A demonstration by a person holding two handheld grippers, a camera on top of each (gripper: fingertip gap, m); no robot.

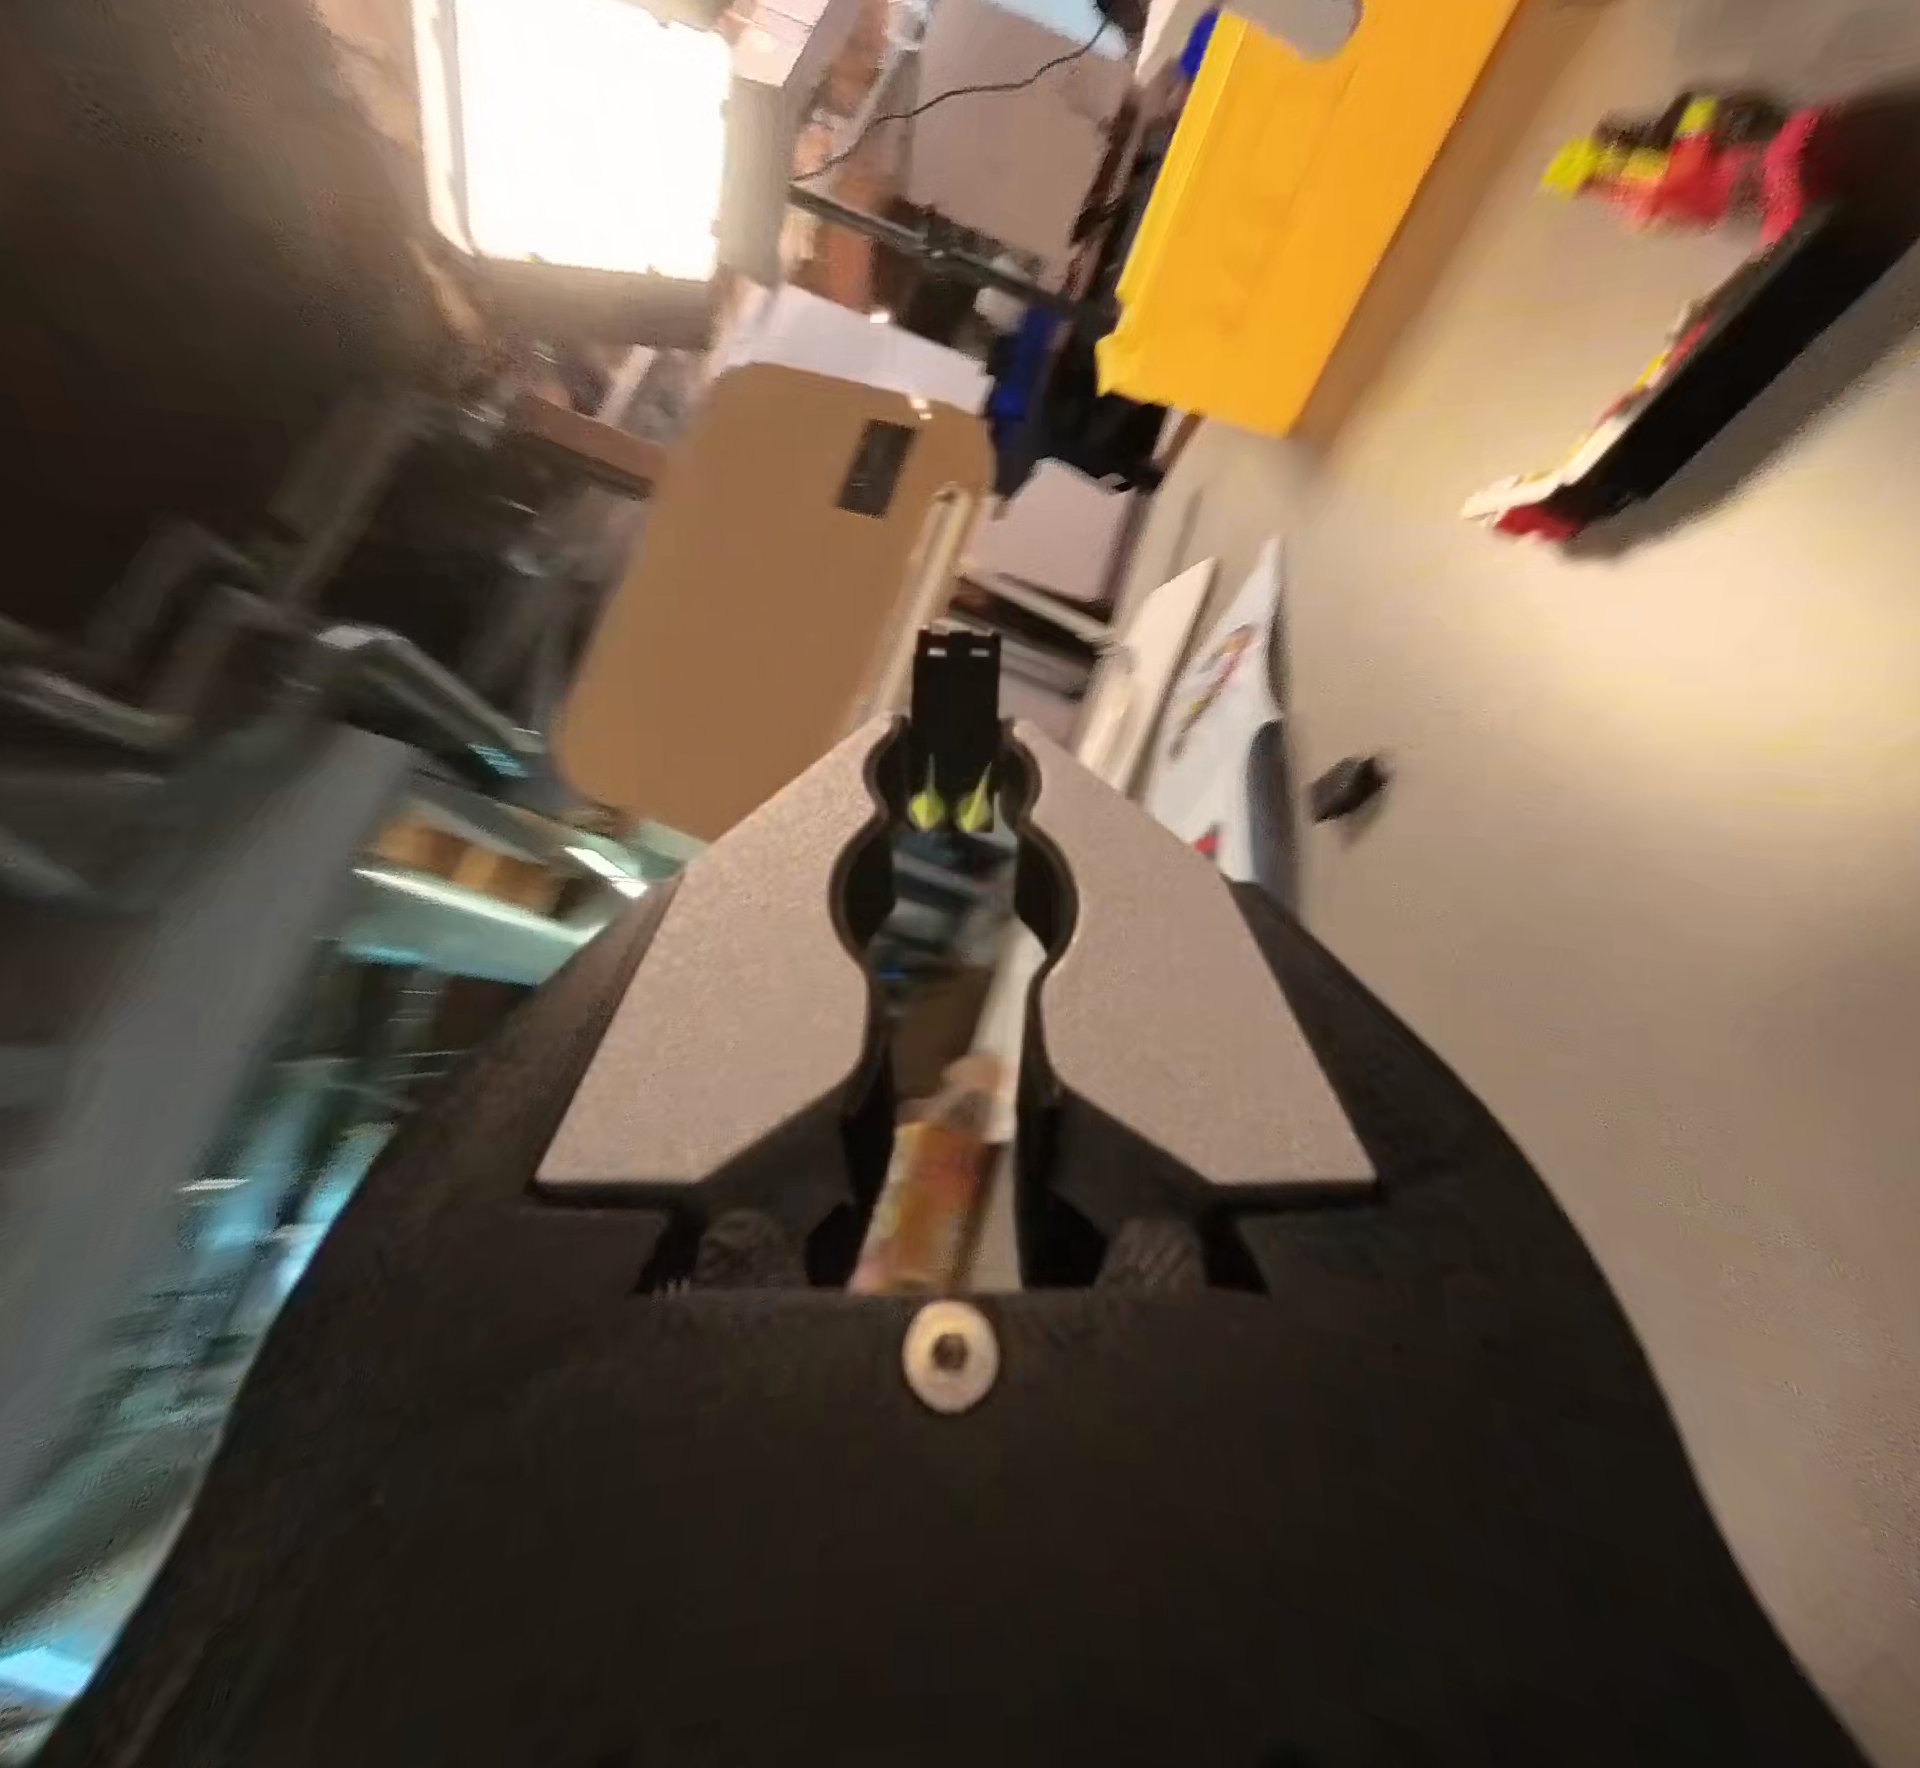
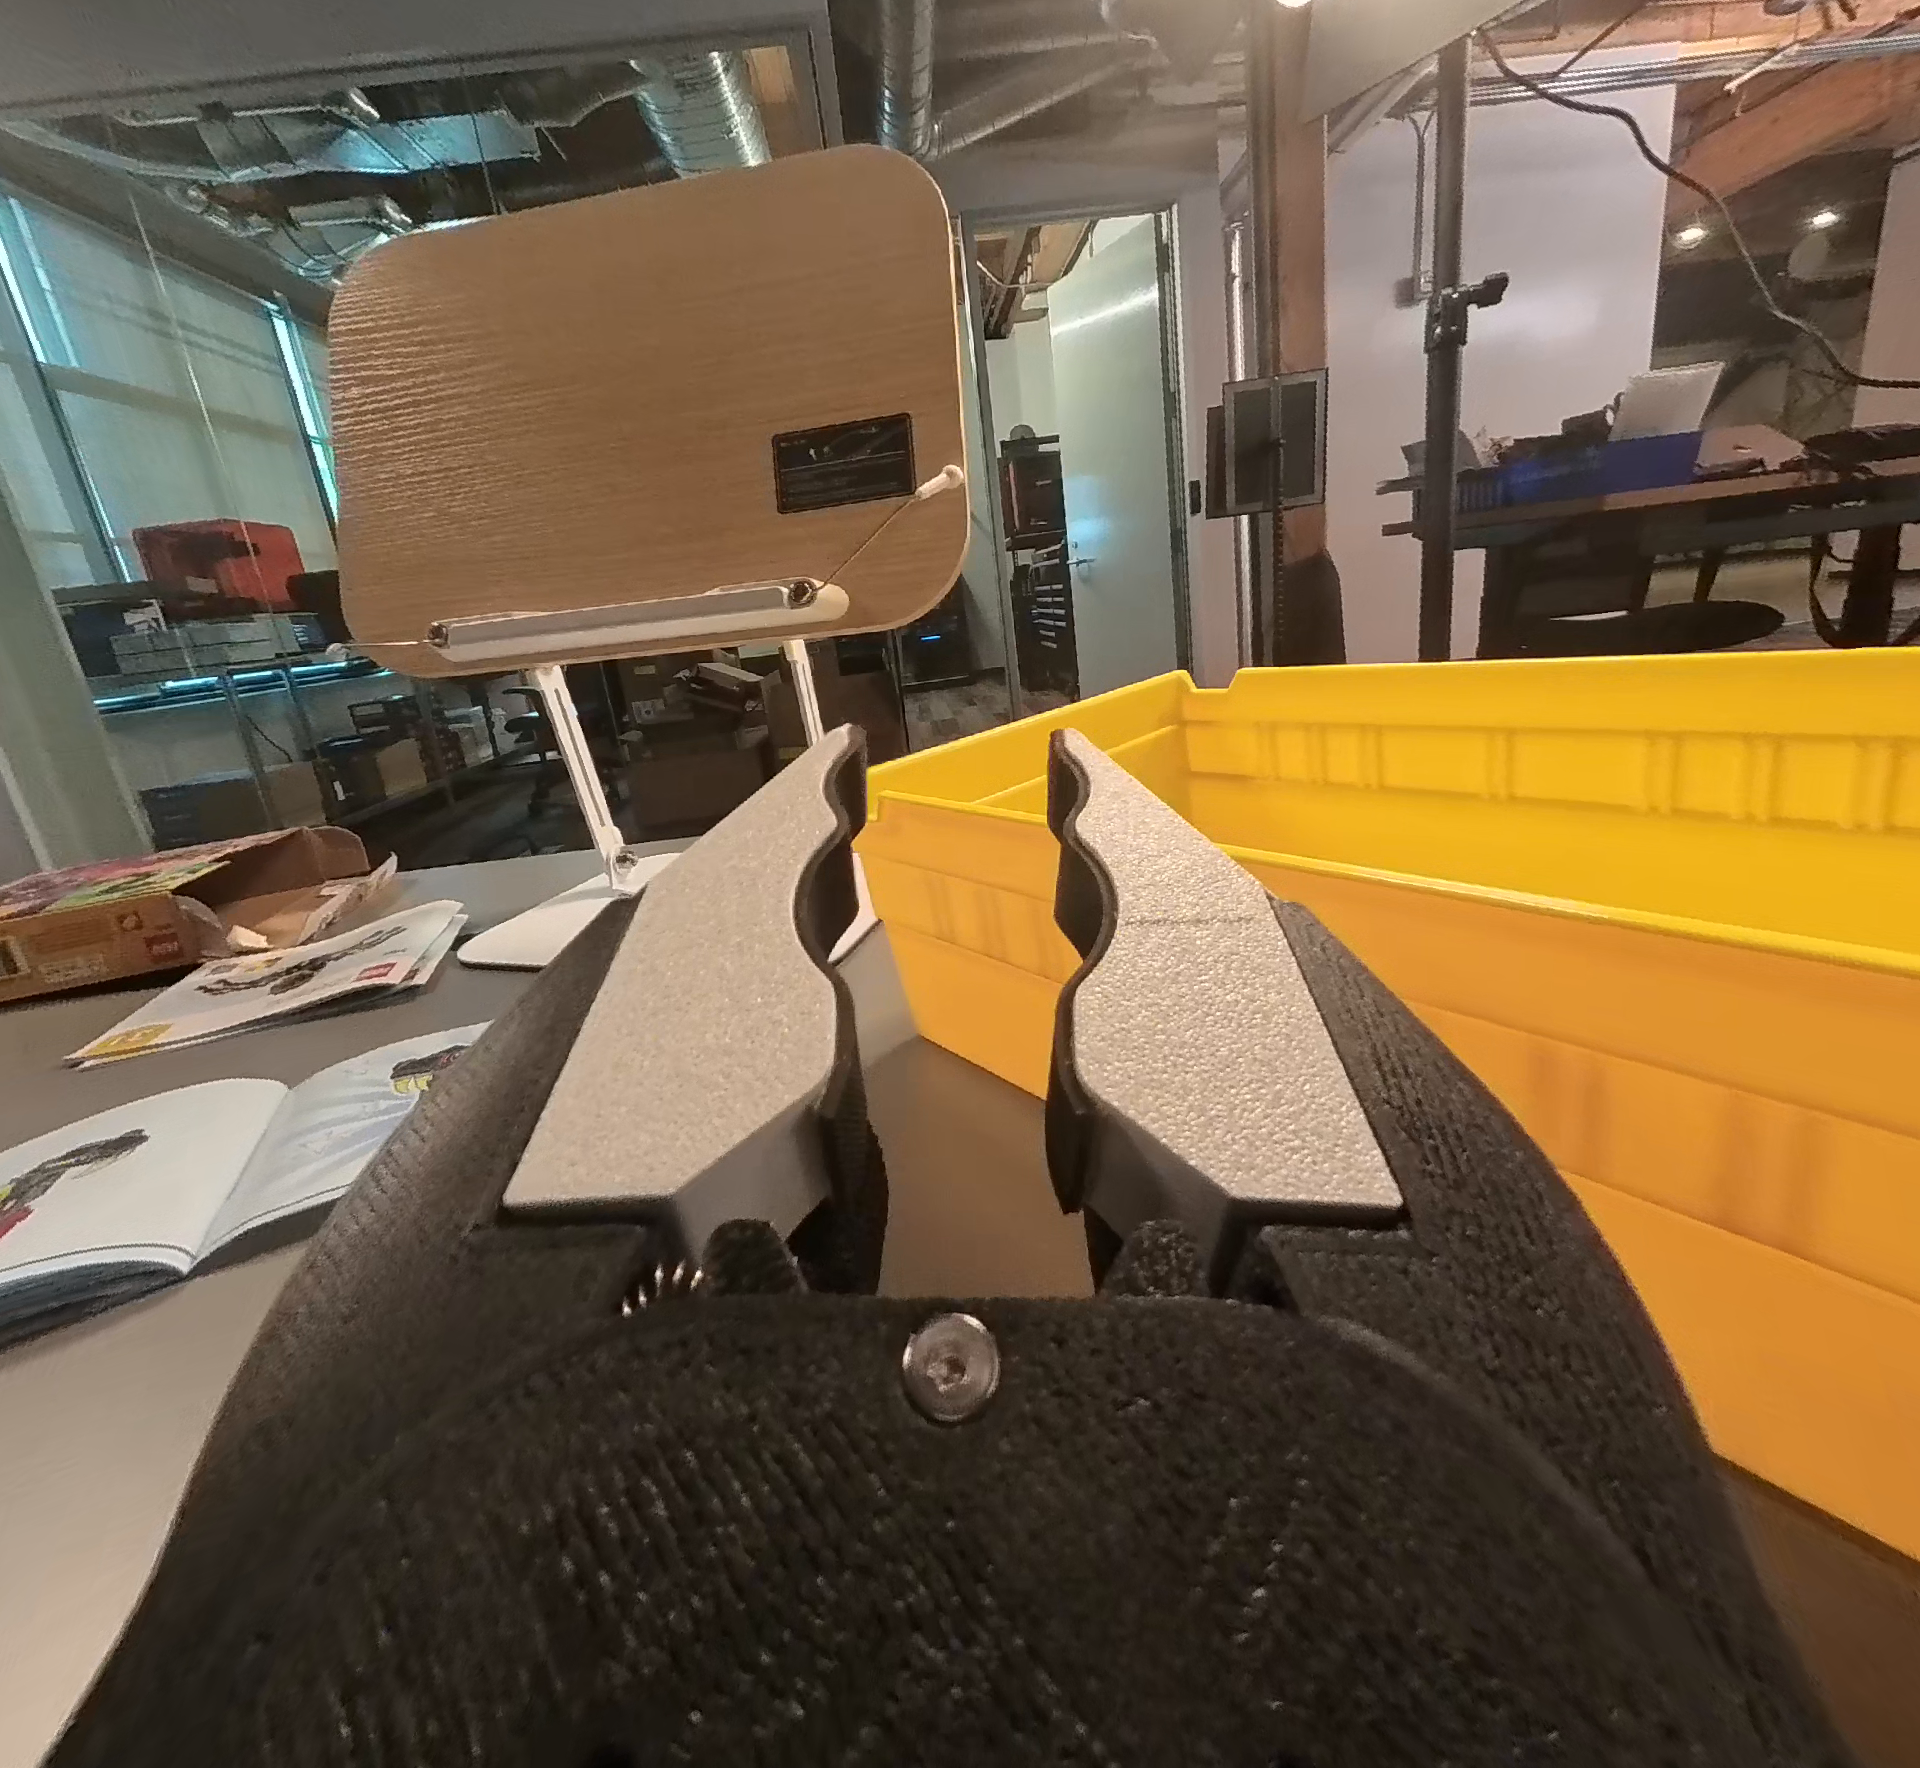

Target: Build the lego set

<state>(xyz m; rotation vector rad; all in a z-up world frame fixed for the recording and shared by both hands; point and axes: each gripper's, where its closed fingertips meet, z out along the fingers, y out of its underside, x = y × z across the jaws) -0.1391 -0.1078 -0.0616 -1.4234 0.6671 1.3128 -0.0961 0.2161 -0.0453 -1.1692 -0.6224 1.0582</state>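
Black with yellow-green markings, a small lego piece (image 1: 954, 710) sits pinched at the tips of the left hand-held gripper (image 1: 954, 762), raised off the counter (image 1: 1558, 783); only the tilted, blurred left wrist view shows it. To that gripper's right lie a red-and-yellow lego build (image 1: 1704, 160) and a black tray (image 1: 1714, 388). The right hand-held gripper (image 2: 956, 773) stands parted and empty, yellow bin (image 2: 1558, 939) just ahead-right, wooden book stand (image 2: 644, 409) ahead, instruction booklets (image 2: 281, 980) left.
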